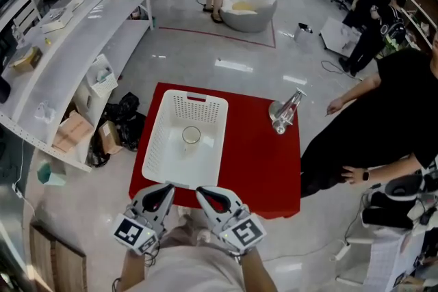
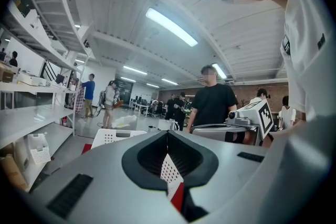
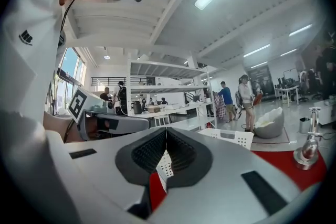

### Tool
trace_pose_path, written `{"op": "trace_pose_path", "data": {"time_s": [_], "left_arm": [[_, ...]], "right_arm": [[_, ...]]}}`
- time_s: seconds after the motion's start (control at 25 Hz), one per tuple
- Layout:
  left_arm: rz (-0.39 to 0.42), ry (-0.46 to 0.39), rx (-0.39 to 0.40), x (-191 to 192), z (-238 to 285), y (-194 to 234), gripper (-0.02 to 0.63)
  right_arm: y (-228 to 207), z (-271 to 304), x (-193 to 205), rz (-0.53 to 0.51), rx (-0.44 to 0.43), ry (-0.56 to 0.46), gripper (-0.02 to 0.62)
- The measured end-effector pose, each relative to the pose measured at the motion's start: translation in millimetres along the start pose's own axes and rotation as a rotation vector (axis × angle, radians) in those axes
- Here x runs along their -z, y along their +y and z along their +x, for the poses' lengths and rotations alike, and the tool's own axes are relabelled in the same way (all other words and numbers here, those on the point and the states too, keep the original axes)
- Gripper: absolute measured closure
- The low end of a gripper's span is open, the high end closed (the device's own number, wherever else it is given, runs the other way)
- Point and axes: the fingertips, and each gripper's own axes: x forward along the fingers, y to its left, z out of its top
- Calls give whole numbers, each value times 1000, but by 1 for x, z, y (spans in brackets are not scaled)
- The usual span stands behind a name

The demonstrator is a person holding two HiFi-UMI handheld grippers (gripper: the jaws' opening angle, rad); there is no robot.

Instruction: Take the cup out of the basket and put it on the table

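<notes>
A clear cup (image 1: 191, 135) stands upright inside a white perforated basket (image 1: 169, 121) on the left half of a red table (image 1: 256, 161). Both grippers hover side by side at the table's near edge, just short of the basket. My left gripper (image 1: 165, 189) has its jaws together with nothing between them, and so does my right gripper (image 1: 206, 194). In the left gripper view the jaws (image 2: 168, 134) meet over the basket rim (image 2: 113, 136). The right gripper view shows its jaws (image 3: 166, 131) pressed together, the basket (image 3: 231, 137) beyond. The cup is hidden in both gripper views.
A shiny metal and glass object (image 1: 284, 113) stands at the table's far right (image 3: 310, 149). A person in black (image 1: 383, 113) sits close to the right edge. White shelving (image 1: 75, 44) runs along the left, with boxes and bags (image 1: 113, 126) below.
</notes>
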Motion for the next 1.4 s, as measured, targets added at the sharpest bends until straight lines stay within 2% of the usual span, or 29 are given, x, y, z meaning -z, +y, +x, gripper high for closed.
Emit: {"op": "trace_pose_path", "data": {"time_s": [0.76,1.0,1.2,1.4], "left_arm": [[-11,27,124,-5,63,85,595],[-11,19,146,-8,73,93,595],[-29,21,129,-8,81,97,595],[-46,26,74,-5,87,104,595]], "right_arm": [[-64,85,10,-6,89,78,586],[-75,95,11,-34,99,91,586],[-92,101,16,-101,71,167,586],[-111,113,27,-168,-14,257,586]]}}
